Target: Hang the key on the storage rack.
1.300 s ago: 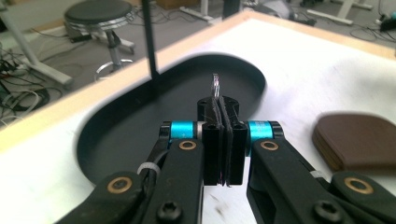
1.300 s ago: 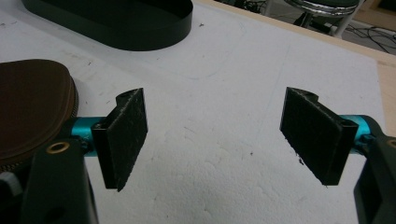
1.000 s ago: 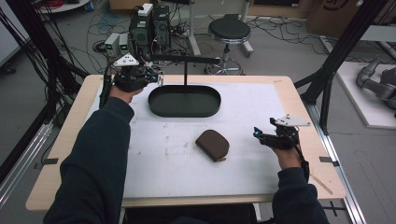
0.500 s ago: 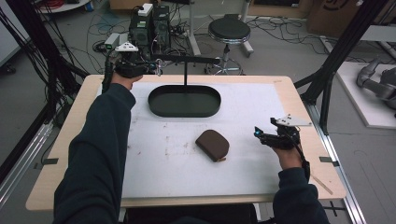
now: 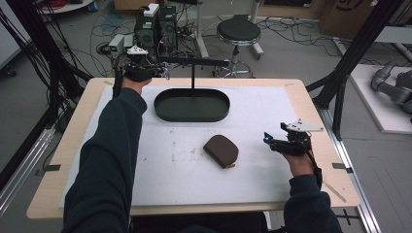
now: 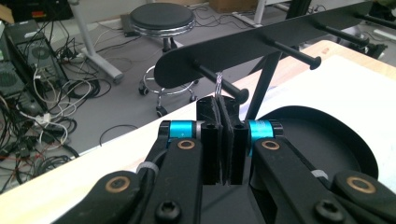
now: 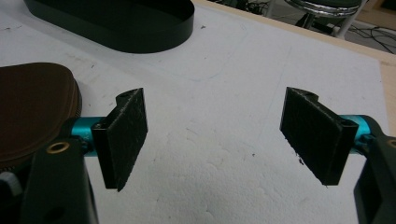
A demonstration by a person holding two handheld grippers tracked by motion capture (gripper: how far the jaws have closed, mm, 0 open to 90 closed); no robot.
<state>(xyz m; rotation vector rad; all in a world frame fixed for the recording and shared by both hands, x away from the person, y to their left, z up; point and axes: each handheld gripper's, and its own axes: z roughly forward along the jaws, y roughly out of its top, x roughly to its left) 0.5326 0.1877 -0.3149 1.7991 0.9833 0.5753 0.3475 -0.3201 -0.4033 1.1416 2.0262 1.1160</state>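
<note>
A black hanger stand has an oval base tray (image 5: 192, 104) and a horizontal bar (image 5: 194, 61) with pegs (image 6: 219, 84). My left gripper (image 5: 163, 73) (image 6: 225, 100) is raised at the bar's left end. It is shut on a thin silvery wire loop (image 6: 217, 84) that hangs over the nearest peg. A brown pouch (image 5: 221, 150) (image 7: 32, 107) lies flat on the white mat (image 5: 170, 174). My right gripper (image 5: 266, 138) (image 7: 219, 126) hovers low just right of the pouch, open with nothing between its pads.
The wooden table edge (image 5: 311, 111) frames the mat. Behind the table stand a round stool (image 5: 238, 31), computer boxes (image 5: 155, 29) and floor cables. A black frame strut (image 5: 340, 82) rises at the right.
My left gripper has lifted from beside the tray's left rim up to the bar's left end. The right gripper and the pouch have stayed put.
</note>
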